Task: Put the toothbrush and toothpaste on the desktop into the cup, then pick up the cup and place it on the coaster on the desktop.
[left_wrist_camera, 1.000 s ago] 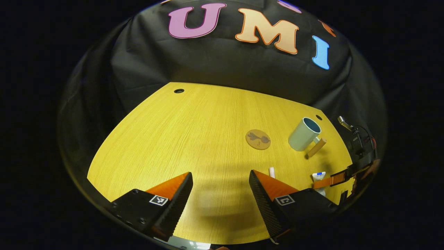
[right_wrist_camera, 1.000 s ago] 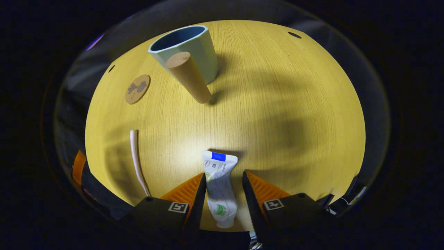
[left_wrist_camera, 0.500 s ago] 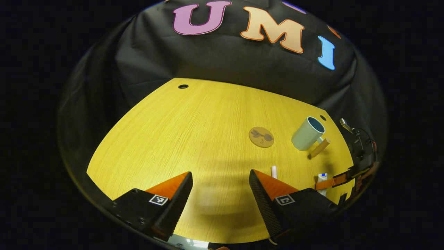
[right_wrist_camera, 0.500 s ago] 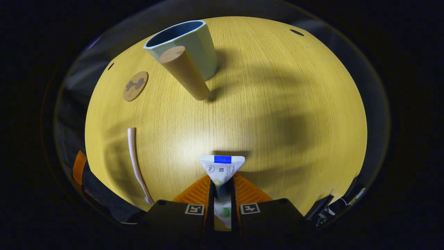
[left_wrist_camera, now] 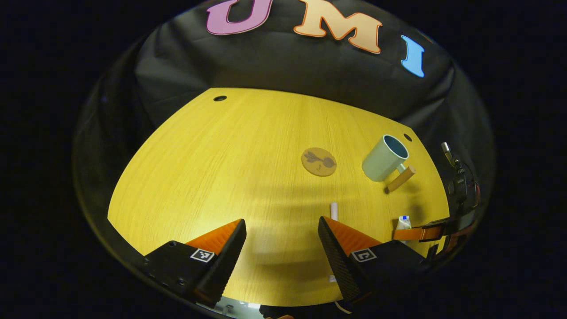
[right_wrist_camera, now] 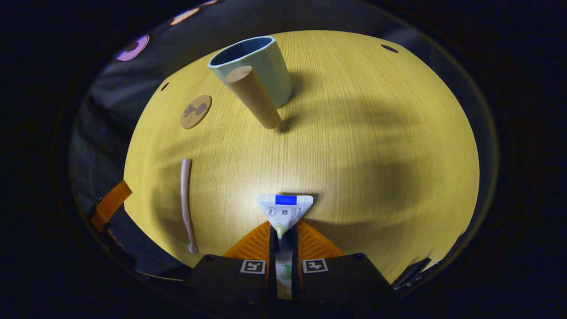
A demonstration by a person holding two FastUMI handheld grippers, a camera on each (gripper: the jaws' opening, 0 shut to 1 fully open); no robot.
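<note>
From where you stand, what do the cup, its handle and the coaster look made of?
Cup: probably matte ceramic or plastic, smooth pale-green wall without gloss. Handle: looks like wood, tan and dull. Coaster: wood or cork, flat brown disc with dark print.

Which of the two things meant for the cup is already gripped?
The toothpaste: the right gripper is closed on it. The toothbrush lies free on the desktop, beside it.

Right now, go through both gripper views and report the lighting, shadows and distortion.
Right gripper view: a bright patch lights the desktop just beyond the toothpaste, broad soft shadows lie to its right, and the cup casts a short one. Left gripper view: light is more even, with faint shadow bands ahead of the left gripper; fisheye bends the desktop edge in both views.
</note>
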